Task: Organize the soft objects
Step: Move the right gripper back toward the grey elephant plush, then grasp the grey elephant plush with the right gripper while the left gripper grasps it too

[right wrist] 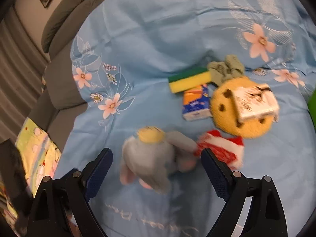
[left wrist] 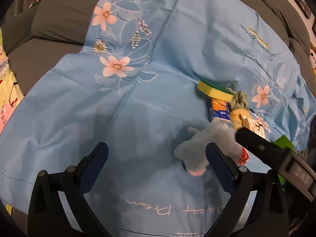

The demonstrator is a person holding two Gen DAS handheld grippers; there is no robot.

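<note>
A grey plush elephant (right wrist: 150, 158) with a yellow hat and a red-and-white collar (right wrist: 223, 148) lies on the blue floral sheet (right wrist: 158, 29). My right gripper (right wrist: 156, 167) is open, its fingers on either side of the elephant, just above it. In the left wrist view the elephant (left wrist: 205, 144) lies at my left gripper's right finger (left wrist: 219, 164). My left gripper (left wrist: 158, 164) is open and empty over bare sheet. The right gripper's black finger (left wrist: 262, 148) reaches in from the right. Behind lie a yellow-green sponge (right wrist: 189, 79), a tissue pack (right wrist: 195, 102), a round yellow plush (right wrist: 243, 106) and a grey-green cloth (right wrist: 227, 67).
A small printed box (right wrist: 256, 102) rests on the yellow plush. Grey sofa cushions (left wrist: 59, 19) border the sheet at the back. A yellow patterned cloth (right wrist: 37, 148) lies at the left edge. A green object (right wrist: 312, 106) shows at the right edge.
</note>
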